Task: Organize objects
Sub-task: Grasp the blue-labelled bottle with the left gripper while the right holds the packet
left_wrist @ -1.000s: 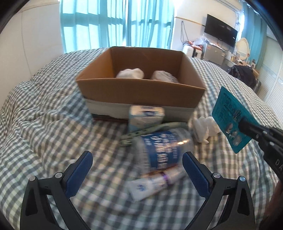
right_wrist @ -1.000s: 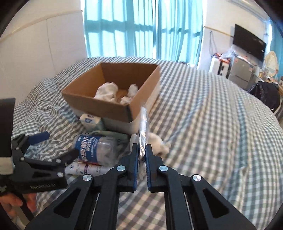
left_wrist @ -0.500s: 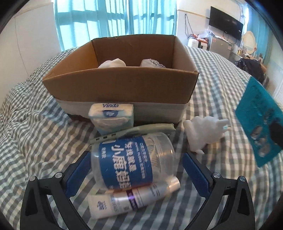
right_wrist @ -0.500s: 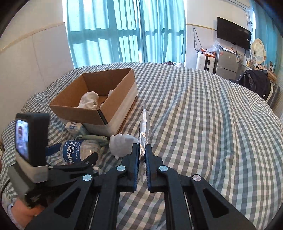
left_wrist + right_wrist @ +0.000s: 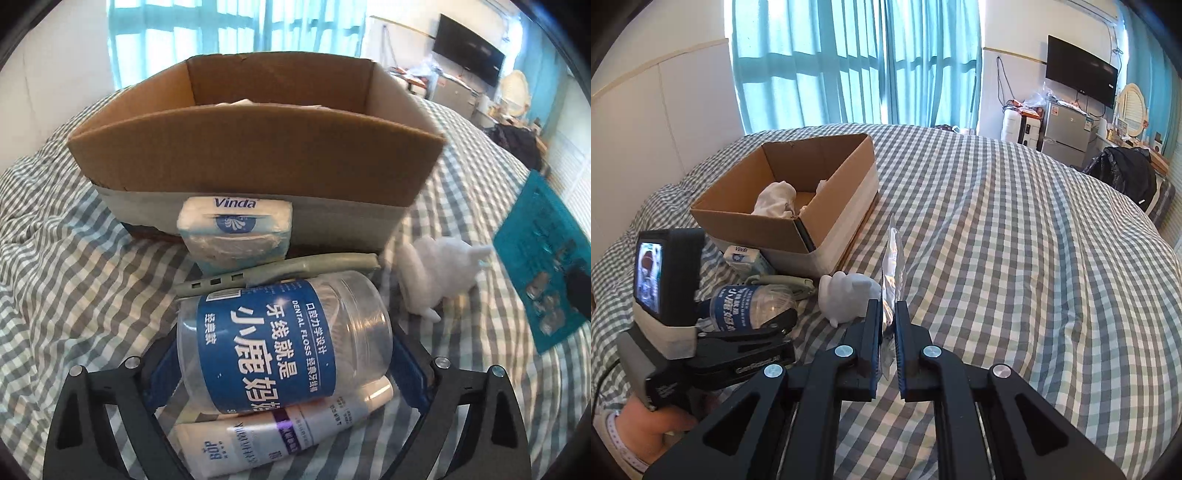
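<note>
Two wide-spread fingers of the left claw (image 5: pixel 284 354) flank a floss jar (image 5: pixel 280 343) lying on the bed (image 5: pixel 1015 240). Nearby, the right claw (image 5: pixel 888 325) pinches a flat packet (image 5: pixel 894 266) upright.

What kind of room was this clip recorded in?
Most likely a bedroom: the work surface is a bed with a gingham cover, teal curtains cover a big window, and a wall-mounted TV hangs above a small fridge.
</note>
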`<state>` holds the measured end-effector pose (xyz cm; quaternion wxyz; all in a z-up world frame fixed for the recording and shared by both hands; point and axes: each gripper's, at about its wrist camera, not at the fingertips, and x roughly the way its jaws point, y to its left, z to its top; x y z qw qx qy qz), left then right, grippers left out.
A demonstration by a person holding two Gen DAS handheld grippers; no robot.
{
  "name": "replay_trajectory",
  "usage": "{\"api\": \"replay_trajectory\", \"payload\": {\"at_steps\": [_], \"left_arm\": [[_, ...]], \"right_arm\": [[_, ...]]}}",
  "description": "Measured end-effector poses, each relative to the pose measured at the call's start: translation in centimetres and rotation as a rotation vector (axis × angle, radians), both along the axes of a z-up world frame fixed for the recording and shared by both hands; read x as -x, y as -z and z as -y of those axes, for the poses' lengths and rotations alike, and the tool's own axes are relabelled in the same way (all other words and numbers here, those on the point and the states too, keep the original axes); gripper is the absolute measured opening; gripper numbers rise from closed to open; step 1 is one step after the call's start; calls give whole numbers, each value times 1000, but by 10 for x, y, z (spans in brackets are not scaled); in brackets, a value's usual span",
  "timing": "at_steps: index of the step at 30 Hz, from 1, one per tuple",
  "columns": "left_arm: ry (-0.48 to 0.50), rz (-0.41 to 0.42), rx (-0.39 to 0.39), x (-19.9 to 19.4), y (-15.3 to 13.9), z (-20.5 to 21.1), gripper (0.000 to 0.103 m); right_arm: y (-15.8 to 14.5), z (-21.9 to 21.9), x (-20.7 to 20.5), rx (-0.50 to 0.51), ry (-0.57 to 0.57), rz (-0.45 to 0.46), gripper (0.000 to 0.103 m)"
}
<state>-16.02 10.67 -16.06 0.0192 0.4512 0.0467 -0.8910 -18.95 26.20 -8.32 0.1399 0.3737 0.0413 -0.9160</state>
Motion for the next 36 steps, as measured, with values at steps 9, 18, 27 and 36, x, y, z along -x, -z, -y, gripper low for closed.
{"api": "replay_trajectory", "payload": {"at_steps": [9,18,27,36], "left_arm": [[63,-44,-61,-27,-36,16,95],[66,-199,-89,-45,-98,37,94],[42,-354,-67,-74,-155,66,94],[49,-440,-41,-54,-189,89,92]], "right_arm": [[0,-7,-23,51,82,8,7],[-44,13,-56,60,45,-80,7],[-102,44,-81,76,-26,-184,7],[-131,73,-67,68,-96,-232,7]]}}
